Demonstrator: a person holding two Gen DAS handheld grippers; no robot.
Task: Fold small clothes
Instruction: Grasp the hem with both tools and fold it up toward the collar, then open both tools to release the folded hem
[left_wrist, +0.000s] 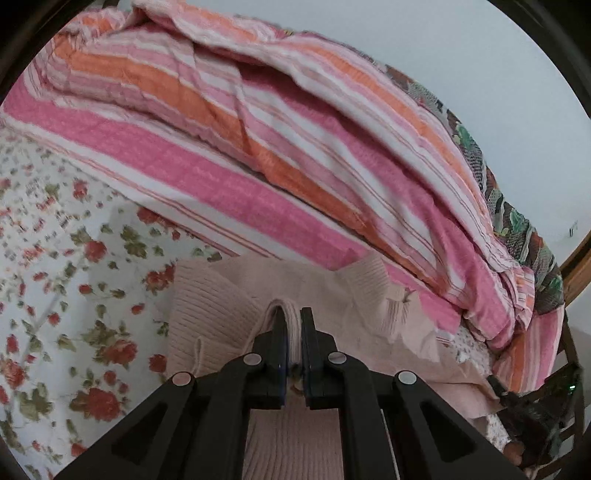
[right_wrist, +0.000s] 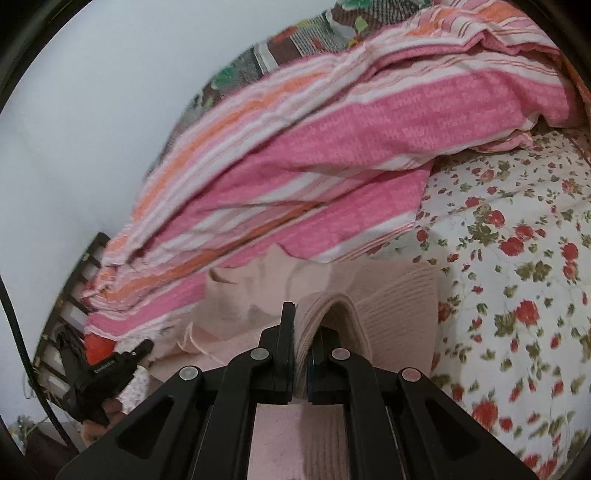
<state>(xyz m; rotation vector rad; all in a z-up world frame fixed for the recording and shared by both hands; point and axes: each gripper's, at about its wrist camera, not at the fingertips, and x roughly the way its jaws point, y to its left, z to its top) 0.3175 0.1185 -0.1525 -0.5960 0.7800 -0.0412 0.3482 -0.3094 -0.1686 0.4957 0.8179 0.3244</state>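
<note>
While both grippers sit low over the bed's white sheet with red roses (left_wrist: 55, 295), each pinches a fold of the pale pink ribbed knit garment (left_wrist: 207, 325). Left gripper (left_wrist: 293, 325): fingers clamped narrow on a doubled edge. Right gripper (right_wrist: 306, 325): fingers clamped the same way on another fold. Garment lies on the sheet, its far edge touching the pink, orange and white striped quilt (left_wrist: 280, 147) bunched behind it.

Black tool (left_wrist: 294, 325), silver pivot screws (left_wrist: 252, 358)
</note>
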